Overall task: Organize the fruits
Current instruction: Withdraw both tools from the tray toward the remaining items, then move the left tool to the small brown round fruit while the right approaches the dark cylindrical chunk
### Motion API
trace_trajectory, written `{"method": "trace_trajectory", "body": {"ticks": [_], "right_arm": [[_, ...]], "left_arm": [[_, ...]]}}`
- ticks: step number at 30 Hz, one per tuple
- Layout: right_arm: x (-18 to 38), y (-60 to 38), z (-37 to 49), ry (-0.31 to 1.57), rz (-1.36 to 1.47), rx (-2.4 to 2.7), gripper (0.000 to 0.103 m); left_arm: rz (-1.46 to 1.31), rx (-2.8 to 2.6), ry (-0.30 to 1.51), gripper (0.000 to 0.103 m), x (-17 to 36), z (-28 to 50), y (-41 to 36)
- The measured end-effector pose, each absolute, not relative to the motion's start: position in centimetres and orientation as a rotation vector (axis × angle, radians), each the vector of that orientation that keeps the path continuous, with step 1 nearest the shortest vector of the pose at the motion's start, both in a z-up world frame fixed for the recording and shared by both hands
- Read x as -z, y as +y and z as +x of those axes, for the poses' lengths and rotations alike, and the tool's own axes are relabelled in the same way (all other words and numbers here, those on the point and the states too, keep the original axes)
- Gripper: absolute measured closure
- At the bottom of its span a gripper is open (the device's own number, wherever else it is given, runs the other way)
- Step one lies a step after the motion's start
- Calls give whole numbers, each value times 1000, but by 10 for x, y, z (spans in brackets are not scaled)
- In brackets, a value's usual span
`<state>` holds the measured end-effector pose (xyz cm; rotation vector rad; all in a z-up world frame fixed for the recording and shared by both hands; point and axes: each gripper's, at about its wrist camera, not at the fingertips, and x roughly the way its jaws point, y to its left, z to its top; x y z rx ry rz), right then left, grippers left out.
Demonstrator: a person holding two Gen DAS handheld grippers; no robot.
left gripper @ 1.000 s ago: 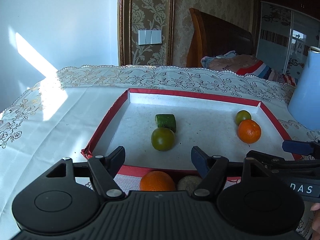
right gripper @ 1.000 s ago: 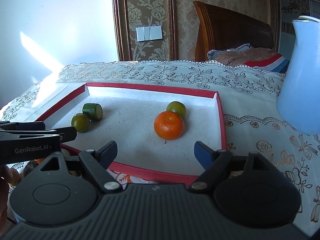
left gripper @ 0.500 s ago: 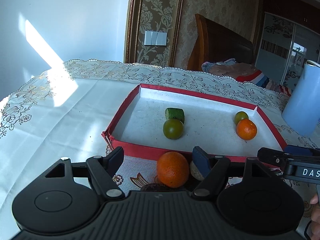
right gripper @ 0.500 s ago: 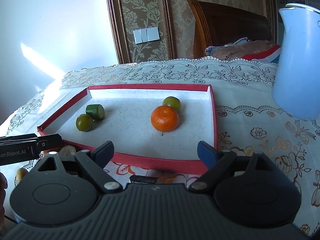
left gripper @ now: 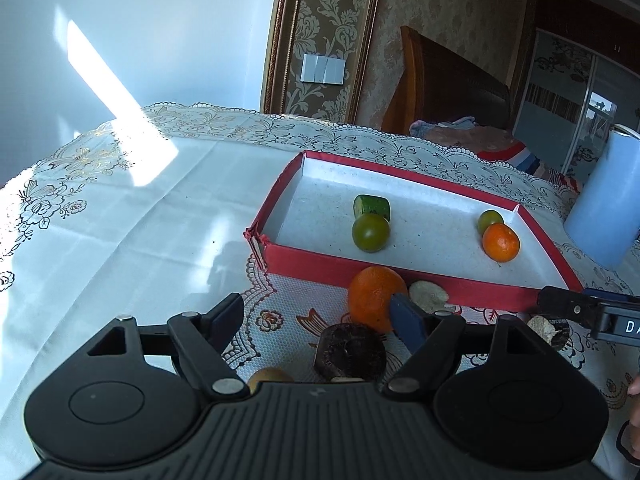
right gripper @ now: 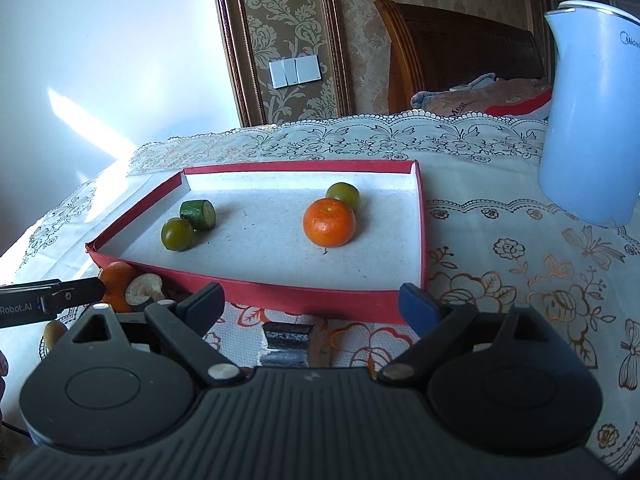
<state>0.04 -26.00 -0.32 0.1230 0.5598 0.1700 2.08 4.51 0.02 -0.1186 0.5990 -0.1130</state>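
A red tray (left gripper: 312, 265) with a white floor holds a cucumber piece (left gripper: 372, 207), a green citrus (left gripper: 371, 232), a smaller green citrus (left gripper: 490, 221) and an orange (left gripper: 501, 242). A second orange (left gripper: 370, 298) lies on the cloth against the tray's front wall. My left gripper (left gripper: 318, 320) hovers before it, jaws opening, its right finger in front of that orange without pressing on it. My right gripper (right gripper: 312, 306) faces the tray (right gripper: 300, 300), jaws opening with nothing gripped. The tray's orange (right gripper: 329, 222) lies ahead of it.
A beige slice (left gripper: 427, 295), a dark brown mushroom-like piece (left gripper: 350, 354) and a yellowish item (left gripper: 270, 376) lie in front of the tray. A dark block (right gripper: 286, 340) lies under the right gripper. A pale blue kettle (right gripper: 592, 120) stands at the right.
Both grippers have drawn back from the tray, the left one also shifting left. The loose orange and other pieces before the tray have come into view. Both pairs of jaws stand wider.
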Motion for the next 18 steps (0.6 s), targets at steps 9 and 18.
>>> {"method": "trace_trajectory", "body": {"ticks": [9,18], "right_arm": [[4,-261,1,567,131,-170,9],[5,-265,-8,563,134,-174,9]], "left_arm": [[-98,105,645,23,8,15,51],[-71,99,630,23,8,11,49]]}}
